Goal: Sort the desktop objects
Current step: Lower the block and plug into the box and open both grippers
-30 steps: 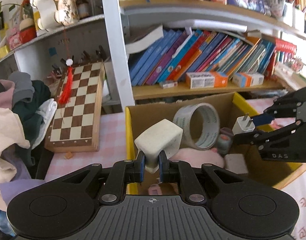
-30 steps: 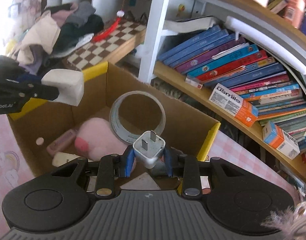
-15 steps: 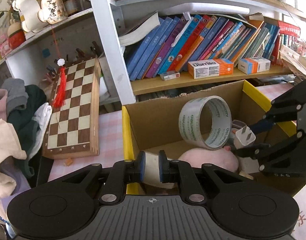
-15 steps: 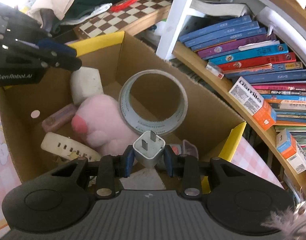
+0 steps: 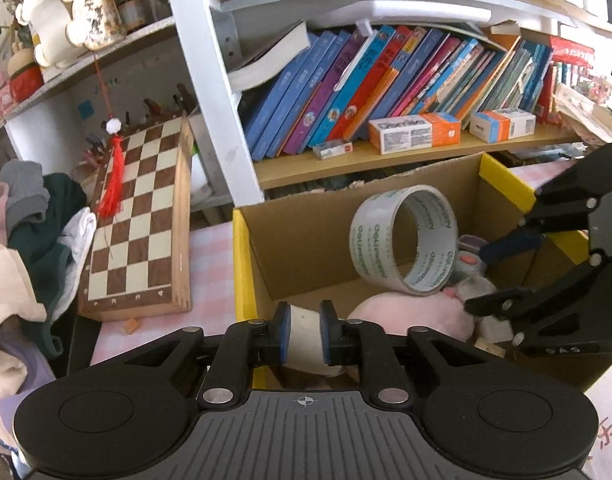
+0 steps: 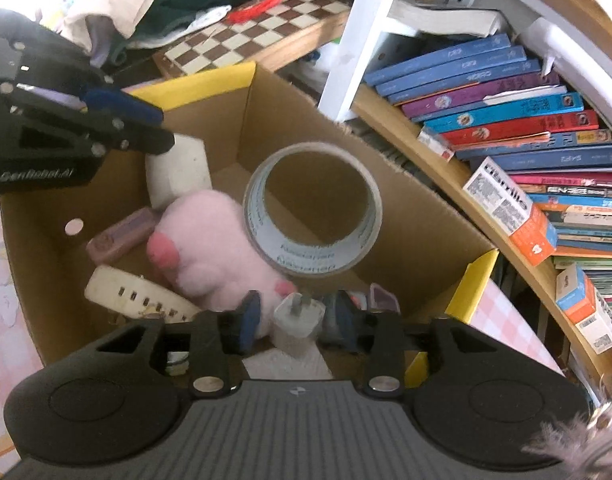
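A cardboard box with yellow flaps (image 5: pixel 306 248) (image 6: pixel 426 216) holds a tape roll (image 5: pixel 404 240) (image 6: pixel 314 208), a pink plush toy (image 5: pixel 414 316) (image 6: pixel 209 240), a white power strip (image 6: pixel 137 296) and a purple eraser (image 6: pixel 117 236). My left gripper (image 5: pixel 304 338) is shut on a white block (image 5: pixel 304 340) low inside the box; the block also shows in the right wrist view (image 6: pixel 177 172). My right gripper (image 6: pixel 291 318) is open. A white plug adapter (image 6: pixel 297 316) lies loose between its fingers, over the box floor.
A folding chessboard (image 5: pixel 137 220) leans at the left beside a heap of clothes (image 5: pixel 21 248). A bookshelf with books (image 5: pixel 386 88) and small cartons (image 5: pixel 414 132) stands behind the box. A pink checked cloth (image 5: pixel 209 264) covers the table.
My right gripper has opened and let go of the plug adapter, which has dropped lower in the box. My left gripper has lowered the white block deeper into the box.
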